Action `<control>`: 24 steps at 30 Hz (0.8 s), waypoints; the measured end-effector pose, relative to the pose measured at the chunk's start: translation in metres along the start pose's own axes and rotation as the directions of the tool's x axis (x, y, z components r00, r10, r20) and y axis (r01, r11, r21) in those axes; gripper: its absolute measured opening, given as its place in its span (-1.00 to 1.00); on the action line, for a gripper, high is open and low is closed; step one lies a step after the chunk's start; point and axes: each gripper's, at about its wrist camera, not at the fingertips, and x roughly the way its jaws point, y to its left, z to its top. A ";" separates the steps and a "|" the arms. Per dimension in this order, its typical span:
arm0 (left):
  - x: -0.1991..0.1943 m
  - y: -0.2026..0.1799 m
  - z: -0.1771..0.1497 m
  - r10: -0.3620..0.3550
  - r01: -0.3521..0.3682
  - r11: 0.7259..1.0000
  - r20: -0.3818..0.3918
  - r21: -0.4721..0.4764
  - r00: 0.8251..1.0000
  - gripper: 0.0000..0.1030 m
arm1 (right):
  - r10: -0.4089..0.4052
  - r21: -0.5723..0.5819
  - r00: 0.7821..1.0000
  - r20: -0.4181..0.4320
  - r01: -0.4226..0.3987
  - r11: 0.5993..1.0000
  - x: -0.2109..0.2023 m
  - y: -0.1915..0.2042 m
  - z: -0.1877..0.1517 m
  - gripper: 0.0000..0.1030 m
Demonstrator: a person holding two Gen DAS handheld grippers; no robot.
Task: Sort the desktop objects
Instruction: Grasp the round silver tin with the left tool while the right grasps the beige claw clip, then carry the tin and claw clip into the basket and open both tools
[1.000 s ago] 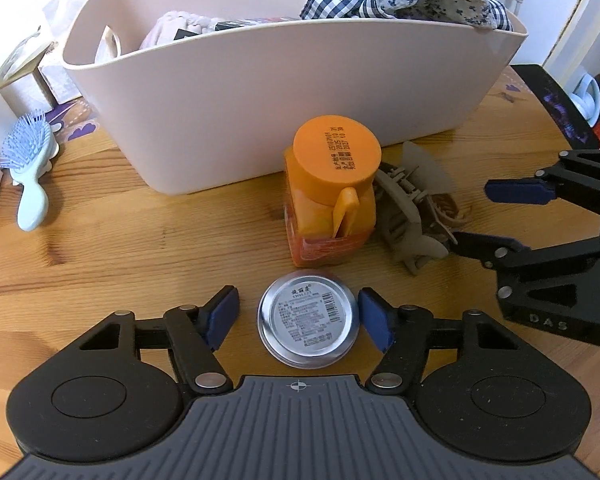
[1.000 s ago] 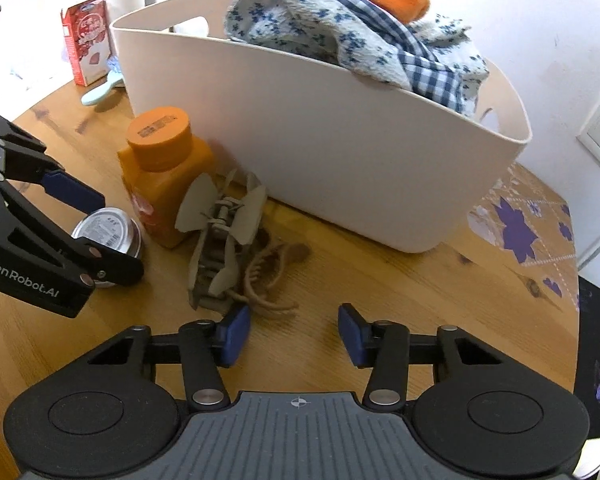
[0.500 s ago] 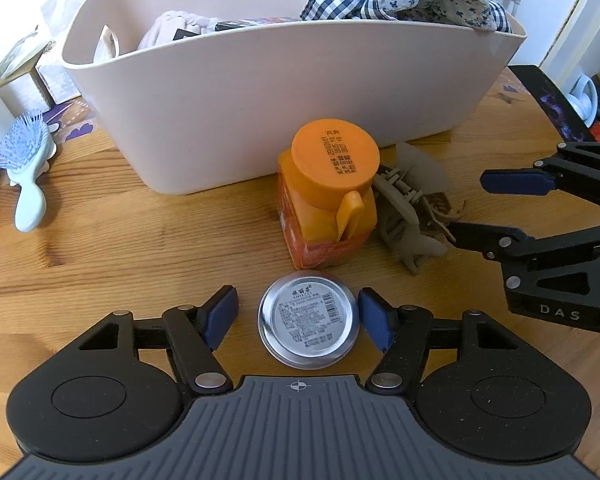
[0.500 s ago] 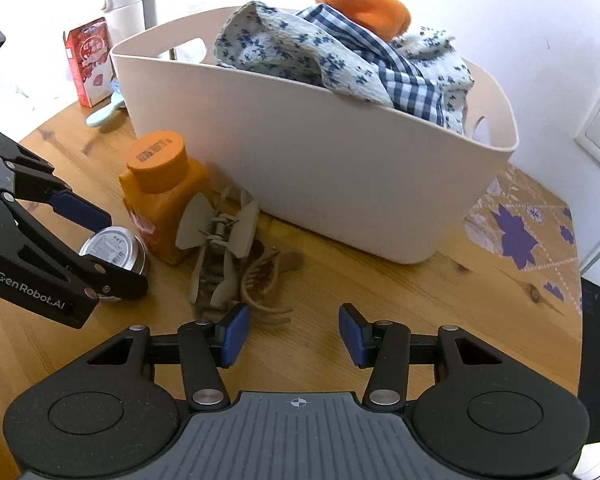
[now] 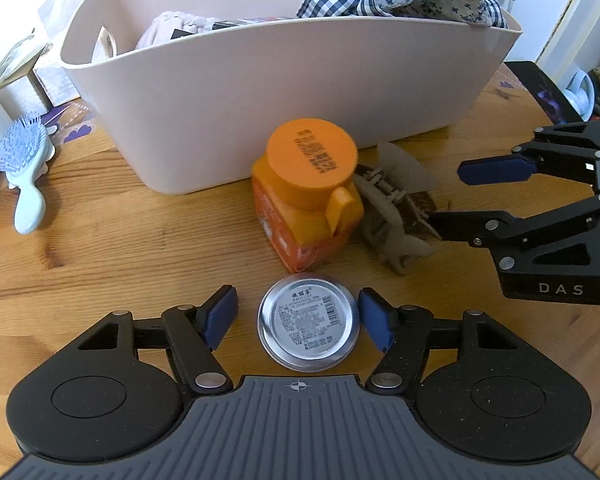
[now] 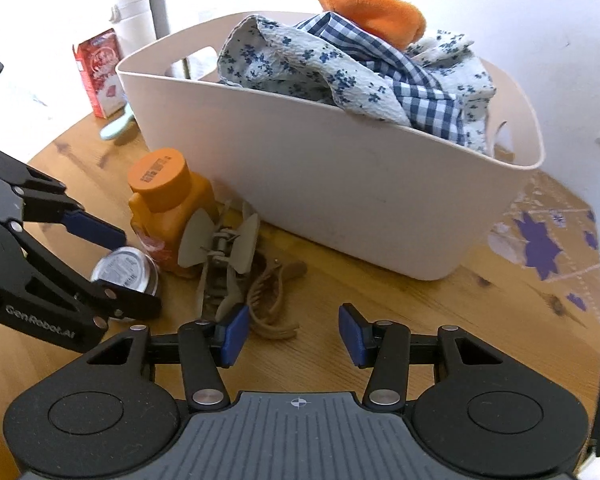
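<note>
Straddling round tin (image 5: 308, 322), left gripper (image 5: 298, 318) spread open.
Tin lies flat between both pads, untouched; right gripper (image 6: 292, 334), open and empty, sits farther off beside hair clips (image 6: 224, 256).

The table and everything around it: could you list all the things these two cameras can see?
Round tin: 1, silver, on the table between the left fingers.
Bottle: 1, orange, upright in front of the bin.
Large hair claw: 1, grey-beige, right of the bottle.
Small hair claw: 1, brown, beside the large one.
Storage bin: 1, cream, middle of the table.
Cloths: several, floral and checked blue-white, heaped in the bin.
Plush item: 1, orange, on top of the heap.
Hairbrush: 1, pale blue, left of the bin.
Carton: 1, red, behind the bin.
Wooden table: 1, brown.
Left gripper: black with blue pads, open around the tin.
Right gripper: same, open near the claws.
</note>
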 end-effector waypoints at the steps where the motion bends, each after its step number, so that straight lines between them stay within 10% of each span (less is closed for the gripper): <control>1: 0.000 0.000 0.000 -0.002 0.002 1.000 0.000 0.001 1.000 0.32 | 0.026 0.003 1.000 -0.003 -0.026 1.000 0.000 -0.001 0.001 0.07; 4: 0.000 0.002 -0.001 -0.007 0.007 1.000 0.002 0.003 1.000 0.32 | 0.096 -0.035 0.995 -0.008 -0.097 0.995 0.002 0.002 0.002 -0.02; 8: 0.000 0.002 -0.001 -0.004 0.004 1.000 0.001 0.007 1.000 0.32 | 0.159 -0.070 0.987 -0.038 -0.161 0.984 0.007 0.009 0.005 -0.65; 24: -0.012 0.005 -0.014 -0.009 0.009 1.000 -0.008 0.011 1.000 0.06 | 0.112 -0.088 0.994 -0.014 -0.112 0.990 -0.030 0.005 -0.010 -0.68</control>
